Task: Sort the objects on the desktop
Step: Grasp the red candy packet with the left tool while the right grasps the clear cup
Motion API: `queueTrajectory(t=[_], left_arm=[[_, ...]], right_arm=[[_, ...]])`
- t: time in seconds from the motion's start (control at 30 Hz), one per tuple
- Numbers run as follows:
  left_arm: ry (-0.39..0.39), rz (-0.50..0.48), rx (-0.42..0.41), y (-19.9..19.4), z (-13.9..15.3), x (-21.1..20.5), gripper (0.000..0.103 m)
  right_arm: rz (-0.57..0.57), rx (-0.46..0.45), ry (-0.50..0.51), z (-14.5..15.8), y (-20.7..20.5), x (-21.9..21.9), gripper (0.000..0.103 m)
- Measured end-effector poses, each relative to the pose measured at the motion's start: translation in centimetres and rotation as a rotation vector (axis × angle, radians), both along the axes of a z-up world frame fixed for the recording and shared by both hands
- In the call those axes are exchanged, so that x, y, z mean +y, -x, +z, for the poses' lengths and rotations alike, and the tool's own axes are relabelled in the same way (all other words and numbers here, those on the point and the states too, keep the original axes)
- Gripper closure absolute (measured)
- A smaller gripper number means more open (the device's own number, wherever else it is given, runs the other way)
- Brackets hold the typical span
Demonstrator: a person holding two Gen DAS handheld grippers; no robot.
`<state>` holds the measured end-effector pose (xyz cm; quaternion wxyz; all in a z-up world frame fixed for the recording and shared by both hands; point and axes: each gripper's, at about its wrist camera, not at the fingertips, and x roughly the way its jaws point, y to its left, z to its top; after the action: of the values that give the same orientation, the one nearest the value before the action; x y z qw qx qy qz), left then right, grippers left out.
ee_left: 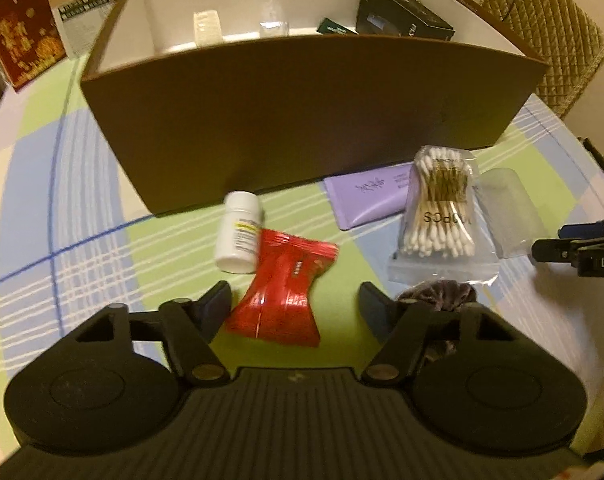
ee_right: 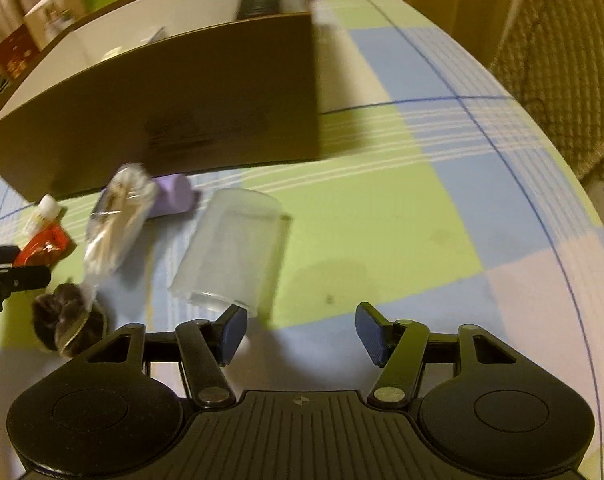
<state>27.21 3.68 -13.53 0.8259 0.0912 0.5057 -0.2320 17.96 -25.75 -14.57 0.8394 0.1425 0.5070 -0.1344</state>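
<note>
A big brown cardboard box stands at the back of the table; it also shows in the right wrist view. In front of it lie a white pill bottle, a red packet, a purple tube, a bag of cotton swabs, a clear plastic case and a dark furry scrunchie. My left gripper is open, its fingers either side of the red packet's near end. My right gripper is open and empty, its left finger close to the clear case.
Inside the box are a black carton, a small green box and pale items. A quilted chair stands at the right, past the table edge. Checked green and blue tablecloth covers the table.
</note>
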Motion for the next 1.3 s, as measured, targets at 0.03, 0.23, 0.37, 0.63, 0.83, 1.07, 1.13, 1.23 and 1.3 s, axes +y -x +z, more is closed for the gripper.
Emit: queueTrajectory(t=[0.03,0.23,0.37,0.63,0.83,1.07,1.13,1.23,1.3], left_arm=[[0.009,-0.007,0.012,0.0,-0.1,-0.1,0.049],[0.033,0.001,0.048,-0.3,-0.7,-0.6,0.054],[0.045,0.047,0.061,-1.1,-0.9,-0.5,0.054],[0.042,0.070,0.065,-2.0,-0.8,-0.9,0.055],[0.072,0.086,0.098,-1.4,-0.6,-0.3,0.044],[0.079,0.135,0.092,-2.8,-0.5,-0.8,0.058],[0.057,0.130,0.094,-2.9,-0.7,-1.2,0.072],[0.053,0.116,0.084,-2.3,-0.7,-1.1,0.076],[0.033,0.113,0.082,-1.6,-0.7,-1.1,0.076]], right_arm=[[-0.011,0.002,-0.004,0.0,0.1,-0.2,0.044],[-0.052,0.008,-0.027,0.7,1.0,-1.3,0.039],[-0.055,-0.003,-0.025,1.4,1.2,-1.2,0.032],[-0.052,-0.009,-0.055,1.9,0.8,-1.3,0.016],[-0.039,-0.024,-0.048,2.5,0.9,-0.9,0.011],[-0.049,-0.045,-0.035,2.9,0.6,-1.0,0.011],[-0.051,-0.046,-0.029,3.0,0.7,-1.0,0.011],[-0.050,-0.049,-0.035,2.9,0.8,-1.1,0.011],[-0.044,-0.055,-0.037,2.9,0.8,-1.1,0.011]])
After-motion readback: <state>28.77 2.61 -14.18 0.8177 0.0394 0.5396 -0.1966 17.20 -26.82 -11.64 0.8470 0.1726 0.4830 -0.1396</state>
